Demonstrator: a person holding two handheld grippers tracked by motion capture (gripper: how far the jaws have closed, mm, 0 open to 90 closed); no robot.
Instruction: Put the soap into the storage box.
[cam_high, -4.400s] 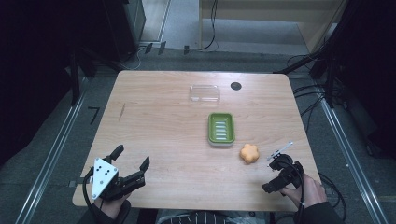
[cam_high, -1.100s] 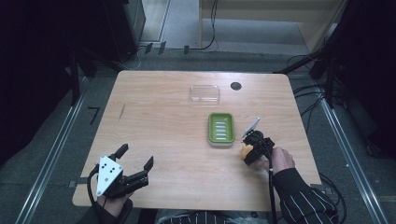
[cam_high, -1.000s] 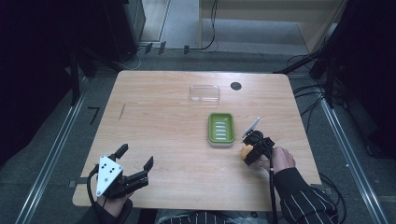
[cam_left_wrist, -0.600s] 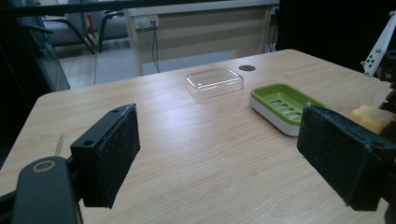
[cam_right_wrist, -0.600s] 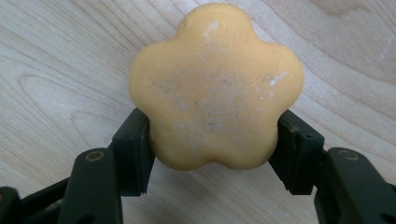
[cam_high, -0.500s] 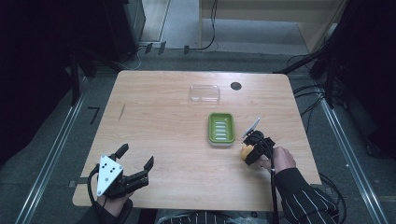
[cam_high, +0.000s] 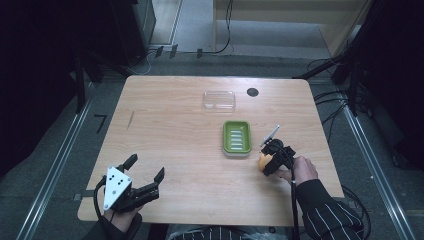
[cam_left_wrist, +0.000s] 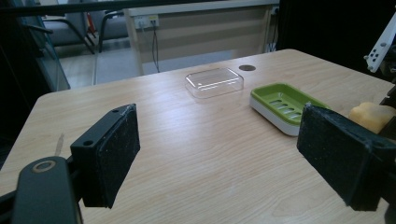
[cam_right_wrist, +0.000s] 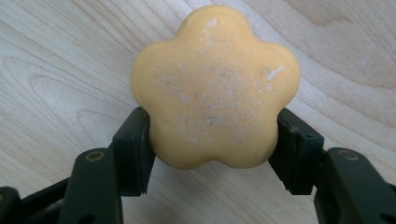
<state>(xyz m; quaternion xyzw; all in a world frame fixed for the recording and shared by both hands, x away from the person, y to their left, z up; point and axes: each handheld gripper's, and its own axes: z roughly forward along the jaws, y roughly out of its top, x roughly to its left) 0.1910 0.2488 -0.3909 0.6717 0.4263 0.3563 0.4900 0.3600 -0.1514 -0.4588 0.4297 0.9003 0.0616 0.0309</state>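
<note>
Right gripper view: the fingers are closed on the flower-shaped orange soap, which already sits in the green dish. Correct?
Not quite. The right gripper's fingers do clamp the flower-shaped orange soap, but the right gripper view shows it over bare wooden table, not in the green dish.

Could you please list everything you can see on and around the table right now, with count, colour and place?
Table: one, light wood, centre of the high view.
Soap dish: one, green with a white base, right of the table's middle.
Clear lid: one, transparent, far side of the table beyond the soap dish.
Round hole cover: one, black, far edge, right of the clear lid.
Flower-shaped soap: one, orange-yellow, near right of the soap dish, between the right gripper's jaws.
Left gripper: one, black with a grey plate, near left corner, jaws wide apart, holding nothing.
Right gripper: one, black, jaws closed on the soap.
Sleeve: one, dark with white stripes, bottom right.
</note>
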